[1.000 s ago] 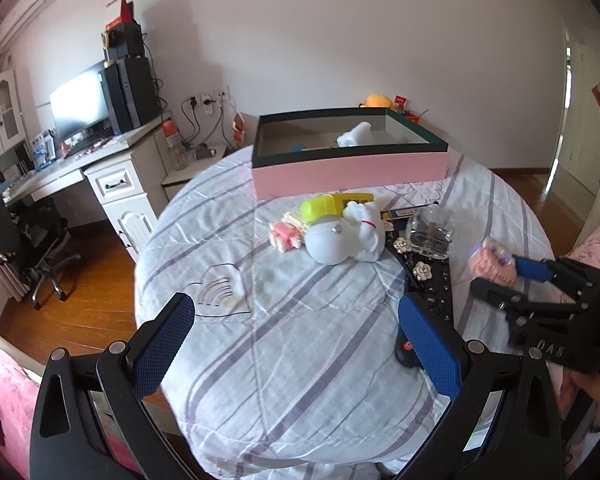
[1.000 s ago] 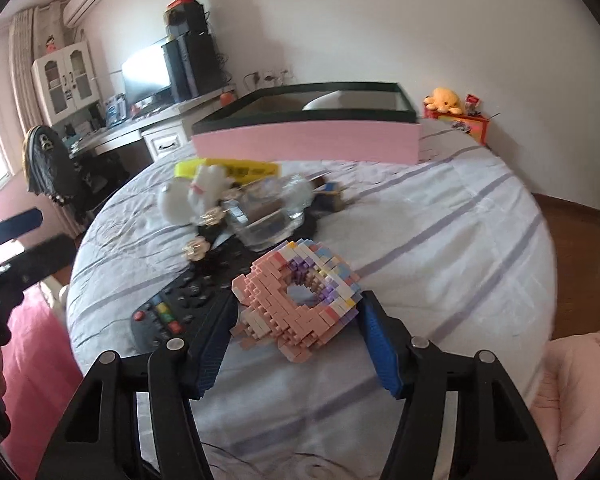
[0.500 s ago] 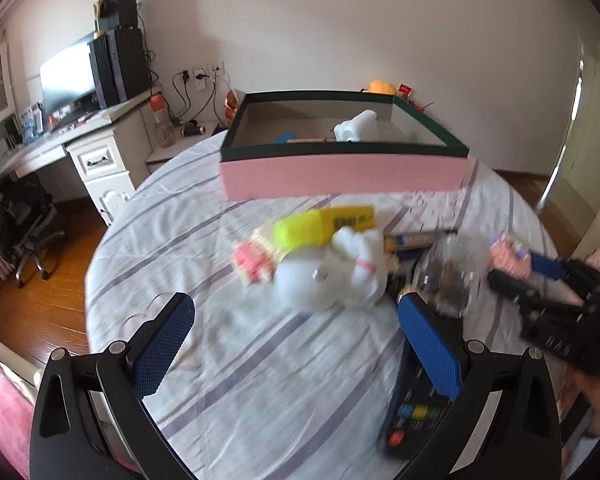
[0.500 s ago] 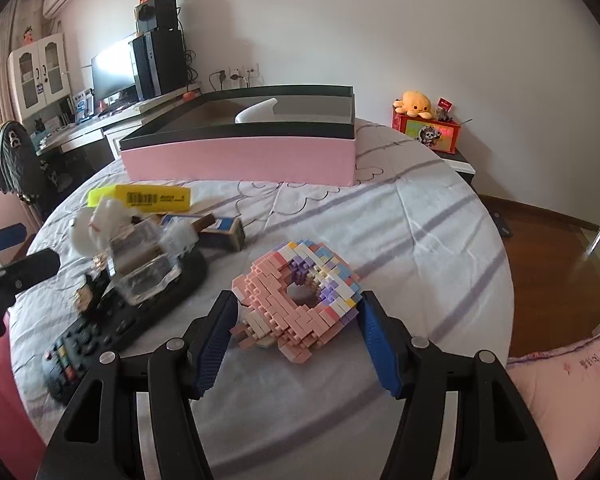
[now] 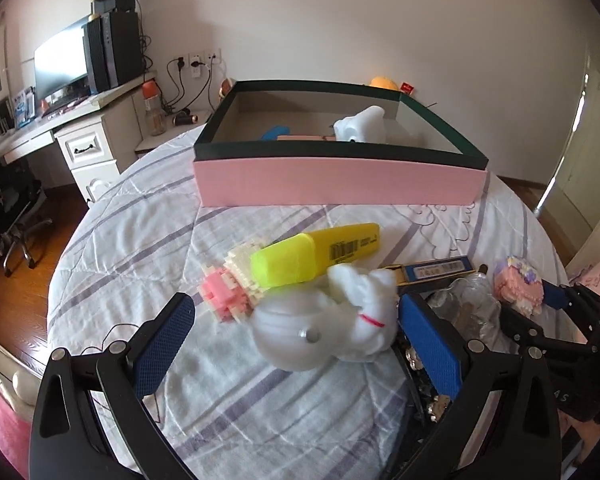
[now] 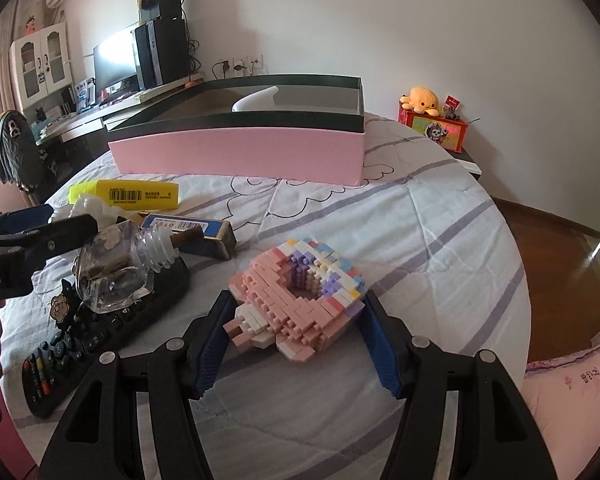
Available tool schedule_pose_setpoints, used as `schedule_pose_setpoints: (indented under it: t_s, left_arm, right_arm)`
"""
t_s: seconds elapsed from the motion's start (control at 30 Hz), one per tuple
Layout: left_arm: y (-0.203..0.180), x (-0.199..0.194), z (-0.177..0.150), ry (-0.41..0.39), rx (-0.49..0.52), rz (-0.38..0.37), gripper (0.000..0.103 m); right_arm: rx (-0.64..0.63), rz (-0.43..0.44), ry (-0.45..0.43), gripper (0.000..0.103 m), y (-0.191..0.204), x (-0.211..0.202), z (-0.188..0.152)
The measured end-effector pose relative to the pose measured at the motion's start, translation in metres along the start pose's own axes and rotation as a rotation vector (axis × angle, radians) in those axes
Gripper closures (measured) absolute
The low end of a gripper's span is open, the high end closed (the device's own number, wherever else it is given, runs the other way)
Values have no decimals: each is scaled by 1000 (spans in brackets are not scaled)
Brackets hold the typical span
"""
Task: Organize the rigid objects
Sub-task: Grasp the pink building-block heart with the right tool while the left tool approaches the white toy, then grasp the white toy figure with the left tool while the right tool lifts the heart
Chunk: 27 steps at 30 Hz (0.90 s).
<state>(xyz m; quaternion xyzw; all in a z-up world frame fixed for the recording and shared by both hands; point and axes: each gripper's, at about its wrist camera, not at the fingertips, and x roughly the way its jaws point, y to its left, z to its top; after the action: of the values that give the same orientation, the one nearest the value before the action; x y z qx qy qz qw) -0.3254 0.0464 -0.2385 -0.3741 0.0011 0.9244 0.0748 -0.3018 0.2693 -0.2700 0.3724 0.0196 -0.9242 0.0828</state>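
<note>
My right gripper (image 6: 298, 312) is shut on a pink and pastel brick model (image 6: 296, 296); its blue pads press on both sides of the model. From the left wrist that model (image 5: 516, 288) shows at the far right, in the right gripper (image 5: 540, 304). My left gripper (image 5: 296, 320) stands open, and a white astronaut figure (image 5: 324, 328) lies between its fingertips, untouched. A yellow highlighter (image 5: 320, 252) rests on a pink-and-cream brick model (image 5: 228, 292) just behind. The pink box (image 5: 340, 184) with a dark rim stands beyond, holding a white figure (image 5: 360, 128) and some flat items.
A glass bottle (image 6: 116, 272) lies on a black remote (image 6: 100, 328) left of the held model, beside a blue-and-gold box (image 6: 196, 230). The round table has a striped cloth (image 6: 420, 240). A desk with a monitor (image 5: 60, 68) stands at left, a pink cushion (image 6: 572, 392) at right.
Both grippers moved in towards the box. The left gripper closed in on the white figure, which now lies between its fingers. The right gripper carried the brick model away from the remote.
</note>
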Motion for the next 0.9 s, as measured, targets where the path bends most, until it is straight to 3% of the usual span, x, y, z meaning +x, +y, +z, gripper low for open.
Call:
schedule_pose_setpoints:
  t_s: [0.1,0.2,0.27,0.77,0.9]
  left_arm:
    - [7,0,-1,14,-35,-66,9]
    - [2,0,-1,2,-12,-64,15]
    - [-6,0,-1,-7,21,-83,28]
    - [23,-35,-20,-2,76,-35,29]
    - [35,-32,-24,9,41,-40,27]
  right_arm:
    - [-4,-3,2,40,0,0,0]
    - [-7,-8,3,40,1,0,-1]
    - [-8,-8,3,40,1,0,-1]
    - [-13,-16,6,40,2,0,-1]
    - [-13,-19,7,40,2,0,-1]
